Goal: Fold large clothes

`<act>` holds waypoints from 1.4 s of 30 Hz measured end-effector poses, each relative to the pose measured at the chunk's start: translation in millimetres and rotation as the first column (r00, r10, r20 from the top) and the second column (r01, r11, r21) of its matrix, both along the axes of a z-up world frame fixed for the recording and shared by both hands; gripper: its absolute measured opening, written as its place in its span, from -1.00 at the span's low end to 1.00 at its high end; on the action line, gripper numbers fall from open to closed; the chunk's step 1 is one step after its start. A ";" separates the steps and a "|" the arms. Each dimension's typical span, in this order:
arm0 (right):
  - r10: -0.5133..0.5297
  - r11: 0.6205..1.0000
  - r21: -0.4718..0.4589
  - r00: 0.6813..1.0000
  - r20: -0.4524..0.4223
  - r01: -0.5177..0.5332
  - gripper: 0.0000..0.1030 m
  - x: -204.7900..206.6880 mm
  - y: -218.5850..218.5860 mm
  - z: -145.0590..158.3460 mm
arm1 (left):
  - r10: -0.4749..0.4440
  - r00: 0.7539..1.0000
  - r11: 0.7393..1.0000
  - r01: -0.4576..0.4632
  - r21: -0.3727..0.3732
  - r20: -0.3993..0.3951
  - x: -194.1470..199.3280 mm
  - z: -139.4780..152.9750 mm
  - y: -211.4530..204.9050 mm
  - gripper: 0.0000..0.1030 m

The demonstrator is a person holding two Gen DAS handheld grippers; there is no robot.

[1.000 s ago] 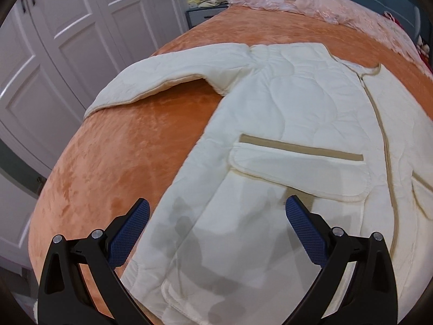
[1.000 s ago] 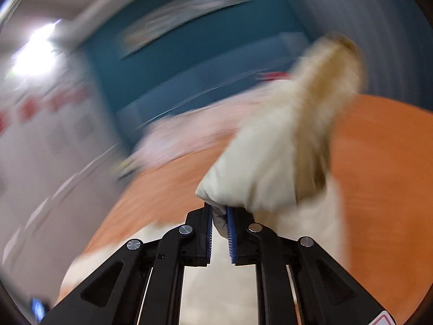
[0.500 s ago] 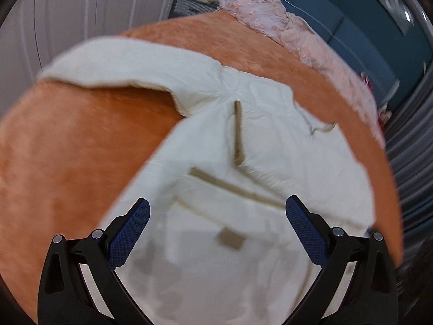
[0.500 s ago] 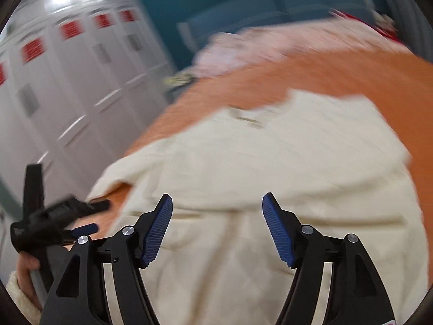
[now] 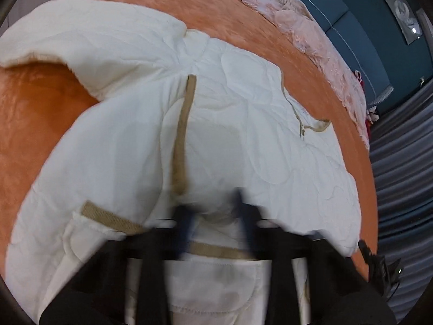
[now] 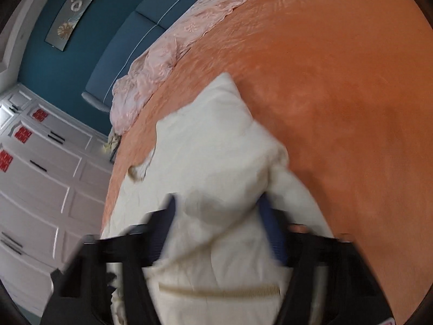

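Observation:
A cream quilted jacket (image 5: 257, 140) with tan trim lies spread on the orange bed cover (image 5: 40, 113). One sleeve (image 5: 81, 40) stretches to the left, and a pocket (image 5: 211, 284) sits just under the camera. My left gripper (image 5: 213, 219) is blurred, its jaws closing on a raised hump of fabric by the tan strip (image 5: 184, 124). In the right wrist view the jacket (image 6: 211, 140) has a part folded over its body. My right gripper (image 6: 219, 230), also blurred, is closing on a bulge of that fabric, which fills the gap between its fingers.
A pink lace cloth (image 5: 297, 19) lies along the far edge of the bed, below a blue headboard (image 6: 121, 40). White wardrobe doors (image 6: 40, 176) stand beyond the bed's left side. Bare orange cover (image 6: 338, 108) stretches to the right of the jacket.
The right gripper let go of the lifted sleeve, dropped to the jacket and narrowed around a bulge of it. The left gripper moved in over the jacket and went from wide open to pinching fabric.

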State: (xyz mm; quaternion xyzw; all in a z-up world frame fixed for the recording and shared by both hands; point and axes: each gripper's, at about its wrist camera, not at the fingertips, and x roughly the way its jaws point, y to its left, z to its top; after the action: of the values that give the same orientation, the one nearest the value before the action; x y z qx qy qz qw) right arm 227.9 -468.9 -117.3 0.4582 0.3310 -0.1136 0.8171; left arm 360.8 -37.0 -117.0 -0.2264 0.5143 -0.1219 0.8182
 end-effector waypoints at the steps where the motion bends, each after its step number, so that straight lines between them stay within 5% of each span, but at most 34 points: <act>1: 0.015 1.000 -0.017 1.000 -0.012 -0.015 -0.68 8.8 -1.2 4.4 | -0.003 1.000 1.000 0.003 -0.004 0.028 1.3 7.1 1.2 -0.84; 5: 0.068 0.981 -0.192 0.985 0.160 -0.036 -0.79 5.5 16.7 65.5 | -0.011 0.976 1.000 0.010 0.004 0.217 -12.6 57.3 10.5 -0.87; 7: 0.096 0.960 -0.276 0.983 0.157 -0.050 -0.80 4.7 25.1 64.8 | -0.034 0.960 0.997 0.015 0.071 0.278 -23.0 65.8 10.6 -0.86; 11: 0.115 0.968 -0.207 0.985 -0.126 -0.139 -0.79 27.9 20.2 -14.0 | -0.115 0.985 0.965 0.080 0.250 0.131 -16.6 5.9 -10.0 -0.86; 15: 0.063 0.974 -0.209 0.992 -0.114 -0.086 -0.53 15.7 19.0 2.9 | -0.097 0.985 0.961 0.057 0.269 0.139 -26.9 -12.5 -9.6 -0.73; 20: -0.061 0.911 -0.413 0.995 -0.074 0.025 -0.43 -24.6 38.8 51.6 | -0.008 0.980 0.957 -0.050 0.285 0.200 -44.5 26.5 10.7 -0.16; 24: 0.123 0.840 -0.528 0.992 -0.029 -0.120 -0.44 2.2 91.2 80.5 | -0.016 0.959 0.963 -0.061 0.262 0.283 -53.9 58.0 6.8 0.05; 29: 0.311 0.768 -0.552 0.943 -0.121 -0.325 -0.46 56.0 160.6 52.4 | -0.111 0.969 0.950 0.038 0.308 0.222 -39.0 33.3 -41.9 0.06; 33: 0.302 0.784 -0.504 0.932 -0.200 -0.362 -0.56 64.5 164.1 5.0 | -0.158 0.971 0.930 0.086 0.358 0.178 -33.4 -11.3 -57.4 0.07; 37: 0.306 0.847 -0.406 0.940 -0.153 -0.342 -0.60 55.0 144.3 -9.5 | -0.192 0.951 0.920 0.088 0.383 0.243 -44.0 -22.9 -62.8 0.26; 42: 0.297 0.832 -0.443 0.942 -0.155 -0.335 -0.60 60.4 157.4 -17.4 | -0.210 0.936 0.902 0.075 0.425 0.283 -49.5 -26.8 -72.2 0.35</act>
State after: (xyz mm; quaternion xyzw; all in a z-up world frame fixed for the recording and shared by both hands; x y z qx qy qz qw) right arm 288.3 -311.5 -134.8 0.1842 0.3978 -0.0710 0.8960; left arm 311.3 -109.2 -143.8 0.0107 0.4034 -0.1077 0.9086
